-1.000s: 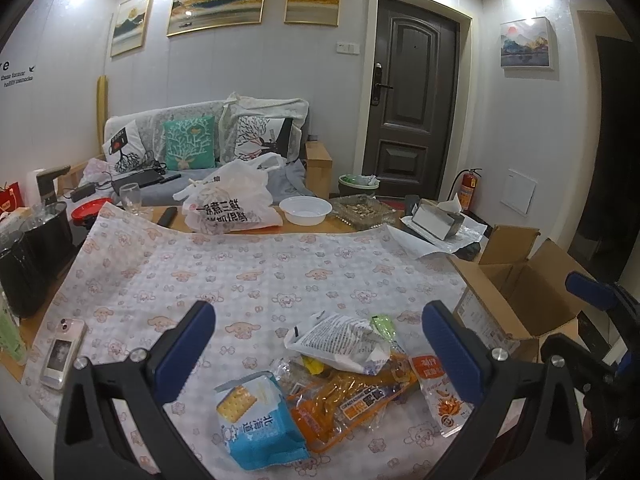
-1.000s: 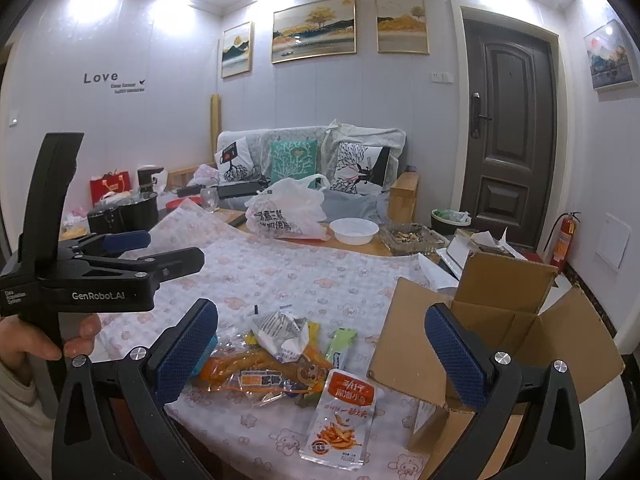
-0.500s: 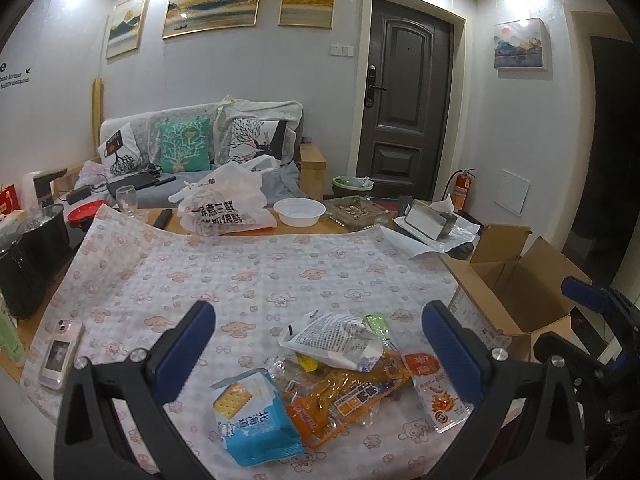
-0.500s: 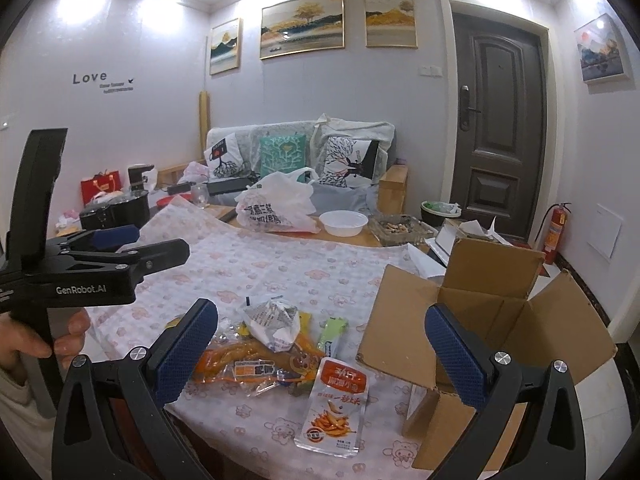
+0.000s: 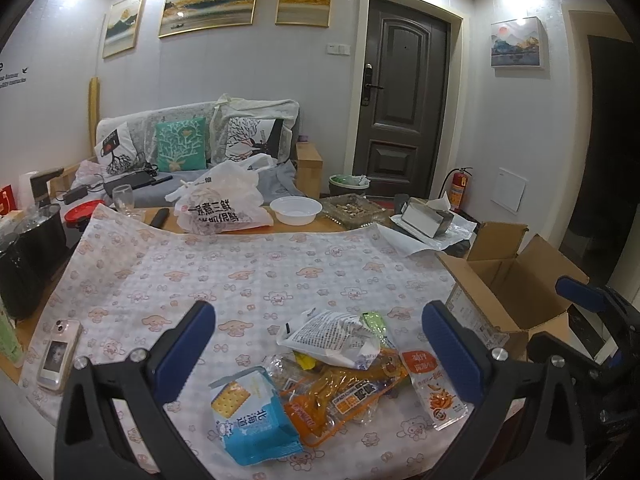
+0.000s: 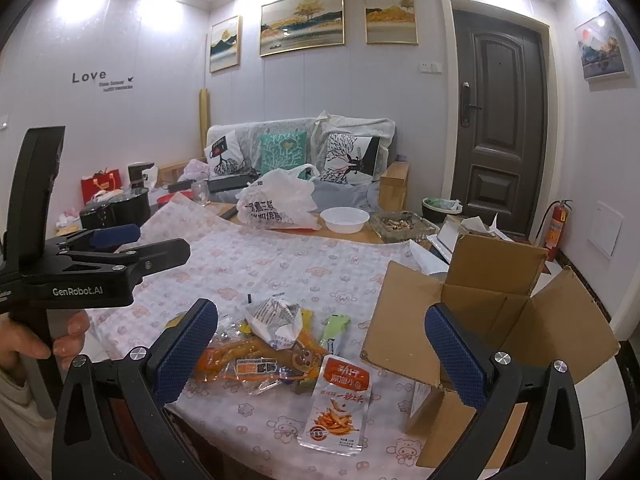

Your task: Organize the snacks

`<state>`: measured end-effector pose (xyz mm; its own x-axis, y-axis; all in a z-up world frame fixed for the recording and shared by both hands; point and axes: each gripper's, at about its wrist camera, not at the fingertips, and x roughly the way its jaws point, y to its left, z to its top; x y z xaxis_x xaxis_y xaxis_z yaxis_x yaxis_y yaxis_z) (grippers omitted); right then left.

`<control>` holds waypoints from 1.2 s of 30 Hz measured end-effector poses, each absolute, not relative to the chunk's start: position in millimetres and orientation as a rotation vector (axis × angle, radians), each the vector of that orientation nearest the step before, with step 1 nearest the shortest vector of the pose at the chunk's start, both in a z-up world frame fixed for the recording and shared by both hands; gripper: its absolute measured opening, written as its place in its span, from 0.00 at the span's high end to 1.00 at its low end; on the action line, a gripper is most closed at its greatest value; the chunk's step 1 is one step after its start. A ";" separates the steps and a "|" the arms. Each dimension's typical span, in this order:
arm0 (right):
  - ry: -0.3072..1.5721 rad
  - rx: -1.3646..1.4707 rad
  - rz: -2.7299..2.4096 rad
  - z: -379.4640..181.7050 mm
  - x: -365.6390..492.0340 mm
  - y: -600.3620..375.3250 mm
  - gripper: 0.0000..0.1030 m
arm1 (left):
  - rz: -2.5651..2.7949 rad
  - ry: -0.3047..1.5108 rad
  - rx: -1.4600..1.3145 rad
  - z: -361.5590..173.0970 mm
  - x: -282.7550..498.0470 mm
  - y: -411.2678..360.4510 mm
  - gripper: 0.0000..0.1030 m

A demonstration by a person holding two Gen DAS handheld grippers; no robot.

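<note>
Both grippers hang released over the snack pile (image 5: 340, 368) at the bench's (image 5: 256, 276) near edge, lower centre of frame. The left gripper (image 5: 320, 344) and right gripper (image 6: 320, 344) hold nothing. The cardboard box (image 6: 492, 320) gapes at lower right. Best to take 1 loose outer packet first, like the orange fries pouch (image 6: 340, 404), pinching a flat edge.

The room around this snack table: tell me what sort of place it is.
Most likely a home living room: a grey sofa with patterned cushions, framed landscape paintings on the wall, and a dark panelled entrance door.
</note>
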<state>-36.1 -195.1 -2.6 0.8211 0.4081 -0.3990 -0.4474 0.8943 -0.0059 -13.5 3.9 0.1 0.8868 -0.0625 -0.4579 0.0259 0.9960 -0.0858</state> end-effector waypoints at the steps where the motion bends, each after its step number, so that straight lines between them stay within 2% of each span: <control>1: 0.403 -0.102 0.455 -2.8 -35.6 -194.7 0.00 | -0.047 0.478 -0.079 0.0 -13.6 3.9 0.01; 17: 0.424 -0.166 0.417 2.3 -31.4 -167.0 0.00 | -0.110 0.507 -0.053 -1.6 -0.4 22.5 0.01; 20: 0.435 -0.184 0.423 2.1 -26.3 -151.8 0.12 | -0.108 0.516 -0.033 -2.9 4.6 34.5 0.01; 22: 0.451 -0.198 0.435 0.8 -20.9 -138.0 0.26 | -0.108 0.523 -0.032 -4.0 9.6 45.9 0.01; 25: 0.490 -0.202 0.473 -5.7 -10.2 -120.7 0.37 | -0.119 0.531 -0.021 -6.6 18.5 62.6 0.01; 36: 0.701 -0.148 0.554 -55.1 52.3 -78.0 0.38 | -0.293 0.688 -0.051 -32.6 84.0 91.6 0.01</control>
